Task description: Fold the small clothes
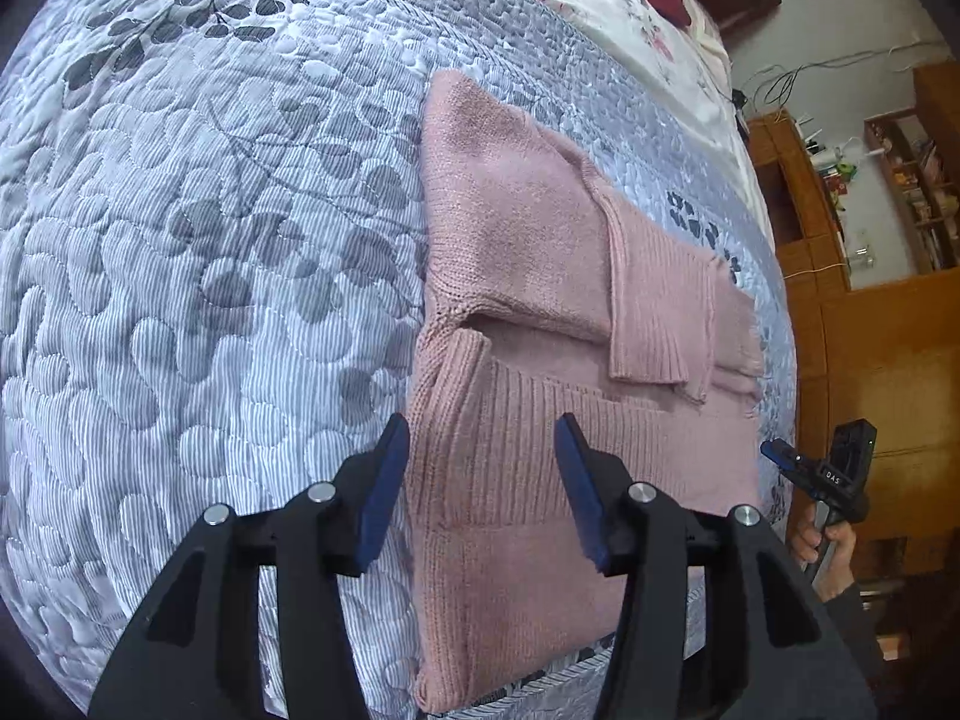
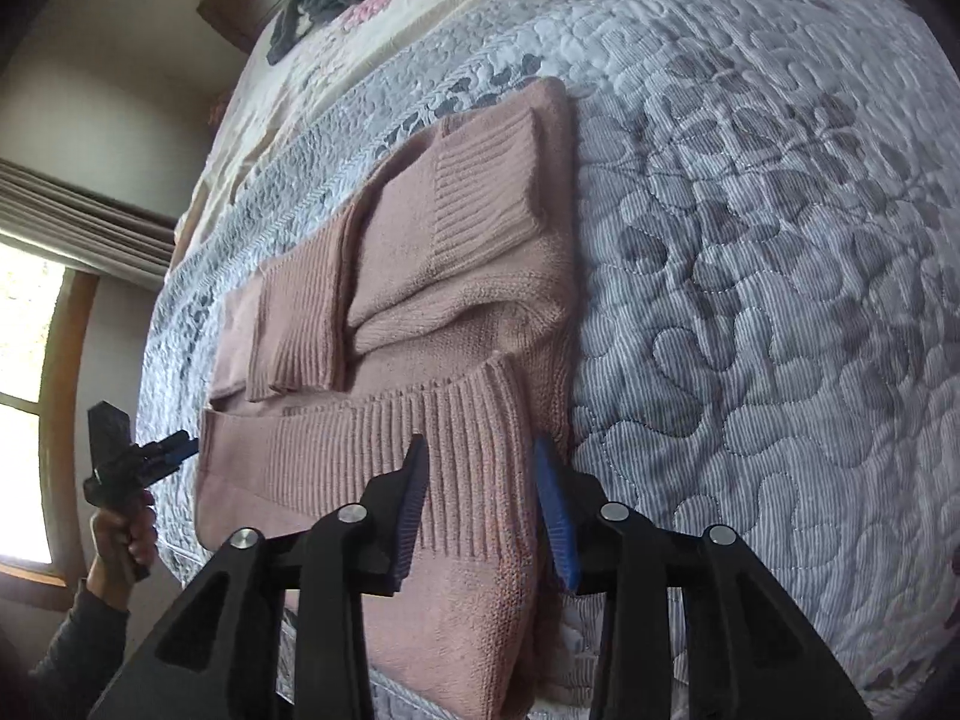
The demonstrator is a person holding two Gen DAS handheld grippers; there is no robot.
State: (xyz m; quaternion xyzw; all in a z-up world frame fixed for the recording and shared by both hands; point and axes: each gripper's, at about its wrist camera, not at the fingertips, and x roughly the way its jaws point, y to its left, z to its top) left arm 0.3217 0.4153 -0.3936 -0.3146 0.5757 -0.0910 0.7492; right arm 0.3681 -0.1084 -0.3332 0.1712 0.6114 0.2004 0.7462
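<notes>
Blue-padded fingers [image 1: 390,492] of both grippers are spread wide, empty, over the pink knitted sweater [image 1: 540,276] on the quilted bed [image 1: 210,240]; shallow grasps could unfold tucked sleeves.

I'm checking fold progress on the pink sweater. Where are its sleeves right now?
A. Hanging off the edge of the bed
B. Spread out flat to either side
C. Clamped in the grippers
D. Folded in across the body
D: both ribbed sleeves lie across the pink sweater on the quilt, and the left gripper and right gripper are open, gripping nothing.
</notes>
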